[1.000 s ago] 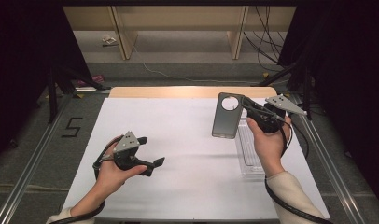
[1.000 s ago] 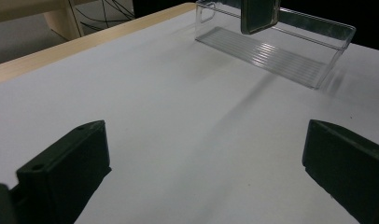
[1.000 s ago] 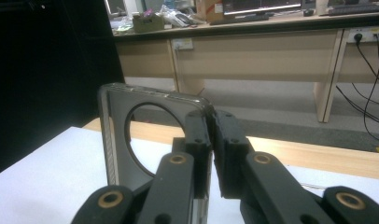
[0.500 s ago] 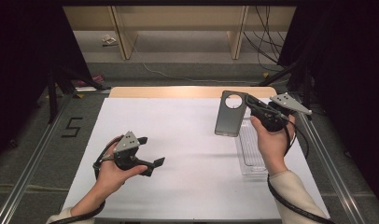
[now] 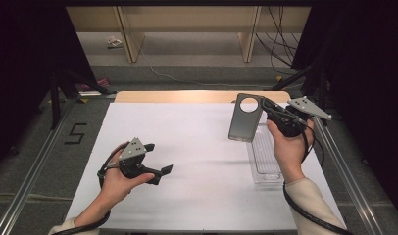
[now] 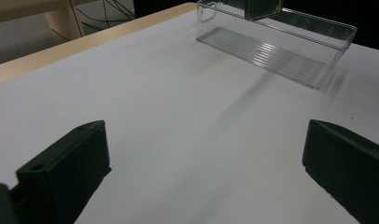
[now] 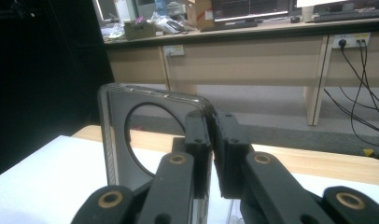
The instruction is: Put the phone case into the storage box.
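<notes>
A dark grey phone case (image 5: 245, 120) with a round camera hole hangs upright over the far end of a clear plastic tray (image 5: 265, 159). My right gripper (image 5: 266, 108) is shut on the case's right edge. In the right gripper view the case (image 7: 117, 135) stands edge-on, pinched between the jaws of my right gripper (image 7: 212, 135). My left gripper (image 5: 159, 158) rests low over the white table at the left, open with nothing in it. In the left gripper view my left gripper (image 6: 206, 144) has its jaws wide apart over bare table, with the tray (image 6: 271, 46) and the case's lower end (image 6: 263, 7) ahead.
The white table top (image 5: 202, 161) has a wooden strip (image 5: 187, 96) along its far edge. Metal rails (image 5: 35, 166) run down both sides. Wooden shelving and cables lie on the floor beyond the table.
My right gripper has carried the phone case slightly to the right over the tray. The left gripper has stayed put.
</notes>
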A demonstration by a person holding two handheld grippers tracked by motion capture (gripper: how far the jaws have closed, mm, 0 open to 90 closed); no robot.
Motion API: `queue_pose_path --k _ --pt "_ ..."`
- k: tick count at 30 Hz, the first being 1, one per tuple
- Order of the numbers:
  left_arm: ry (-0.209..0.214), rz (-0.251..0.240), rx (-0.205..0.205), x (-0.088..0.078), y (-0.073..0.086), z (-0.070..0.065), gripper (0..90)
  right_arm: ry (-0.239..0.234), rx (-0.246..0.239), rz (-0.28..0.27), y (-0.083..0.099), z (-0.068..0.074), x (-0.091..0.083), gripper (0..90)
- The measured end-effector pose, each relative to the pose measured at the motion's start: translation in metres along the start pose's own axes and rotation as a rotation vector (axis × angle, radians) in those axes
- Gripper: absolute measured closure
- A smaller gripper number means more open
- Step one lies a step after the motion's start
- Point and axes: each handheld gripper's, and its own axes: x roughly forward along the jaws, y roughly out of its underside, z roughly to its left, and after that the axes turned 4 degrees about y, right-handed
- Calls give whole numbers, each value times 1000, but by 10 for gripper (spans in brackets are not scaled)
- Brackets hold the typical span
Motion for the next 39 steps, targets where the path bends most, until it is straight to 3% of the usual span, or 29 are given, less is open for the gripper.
queue_pose_path --k 39 --pt "-2 -1 -3 0 0 1 2 32 -7 -5 -5 -14 -2 854"
